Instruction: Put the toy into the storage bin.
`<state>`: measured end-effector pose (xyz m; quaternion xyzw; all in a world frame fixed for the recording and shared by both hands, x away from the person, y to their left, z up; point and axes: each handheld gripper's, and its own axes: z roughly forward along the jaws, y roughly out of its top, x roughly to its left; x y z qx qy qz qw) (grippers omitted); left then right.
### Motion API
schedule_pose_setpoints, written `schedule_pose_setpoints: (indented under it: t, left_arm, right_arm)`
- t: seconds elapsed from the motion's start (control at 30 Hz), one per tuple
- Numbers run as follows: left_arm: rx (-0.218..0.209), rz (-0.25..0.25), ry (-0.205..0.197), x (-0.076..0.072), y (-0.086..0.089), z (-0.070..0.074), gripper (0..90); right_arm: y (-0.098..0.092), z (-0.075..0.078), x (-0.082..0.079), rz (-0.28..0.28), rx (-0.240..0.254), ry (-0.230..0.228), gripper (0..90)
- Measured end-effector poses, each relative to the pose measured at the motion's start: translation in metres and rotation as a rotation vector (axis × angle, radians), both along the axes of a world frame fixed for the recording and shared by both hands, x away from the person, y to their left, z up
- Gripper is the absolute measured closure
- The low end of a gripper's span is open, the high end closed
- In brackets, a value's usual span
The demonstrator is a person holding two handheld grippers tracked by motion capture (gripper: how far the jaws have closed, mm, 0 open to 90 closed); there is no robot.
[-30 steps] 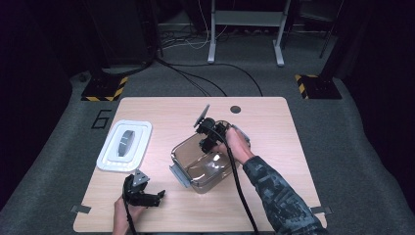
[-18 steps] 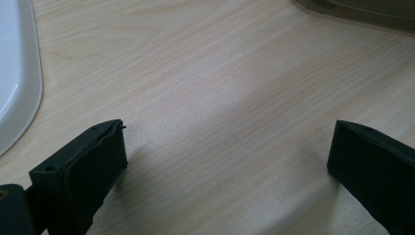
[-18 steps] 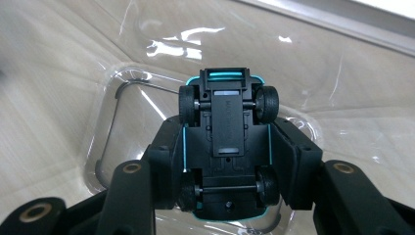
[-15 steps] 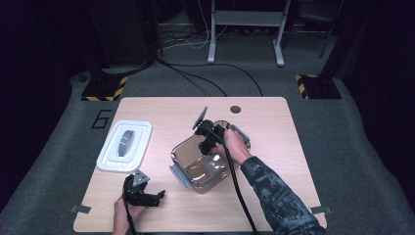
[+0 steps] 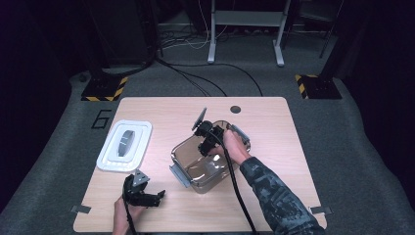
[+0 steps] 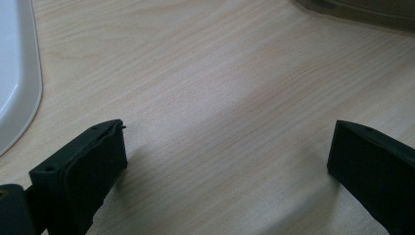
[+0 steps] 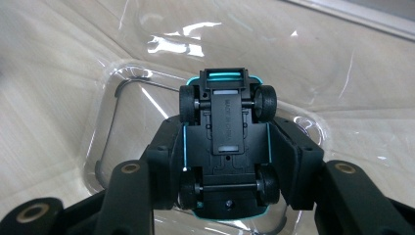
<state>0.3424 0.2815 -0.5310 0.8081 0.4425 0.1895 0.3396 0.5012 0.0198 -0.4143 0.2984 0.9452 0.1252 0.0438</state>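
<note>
A small toy car (image 7: pixel 225 147), black underneath with turquoise edges, is pinched by its sides in my right gripper (image 7: pixel 225 161), its underside and wheels facing the camera. That right gripper (image 5: pixel 205 142) hangs over the open clear plastic container (image 5: pixel 208 169) in the middle of the table; the container's clear bottom (image 7: pixel 122 98) lies just below the car. Near the front edge, my left gripper (image 5: pixel 142 193) rests low and open. Between its jaws there is bare wood, seen in the left gripper view around my left gripper (image 6: pixel 225 152).
The container's white lid (image 5: pixel 110 159) with a grey middle piece lies at the table's left; its rim (image 6: pixel 14 88) is close to my left gripper. Grey latches (image 5: pixel 178 176) stick out from the container. A cable hole (image 5: pixel 236 109) sits at the wooden table's (image 5: pixel 274 127) back.
The right gripper has shifted only slightly above the container with the car still in it. The left gripper has stayed put.
</note>
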Motion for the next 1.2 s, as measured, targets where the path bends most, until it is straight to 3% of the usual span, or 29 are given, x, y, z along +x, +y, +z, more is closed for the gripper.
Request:
schedule_pose_setpoints:
  t: [0.2,0.47,0.8,0.97,1.2]
  left_arm:
    - [-0.001,0.0,0.0,0.0,0.0,0.0,0.8]
    - [-0.004,0.004,-0.002,0.0,0.0,0.0,1.0]
    - [-0.004,0.003,0.0,0.0,0.0,0.0,1.0]
    - [-0.001,-0.001,-0.002,0.0,0.0,0.0,1.0]
    - [-0.004,0.003,0.0,0.0,0.0,0.0,1.0]
  right_arm:
    - [0.001,-0.001,0.0,-0.001,-0.004,-0.002,48.0]
    - [0.0,0.006,-0.006,0.001,0.011,-0.023,34.0]
    - [-0.025,0.034,-0.019,-0.023,0.137,-0.106,18.0]
    - [-0.043,0.046,-0.026,-0.076,0.205,-0.144,13.0]
    - [-0.072,0.056,-0.034,-0.095,0.252,-0.228,4.7]
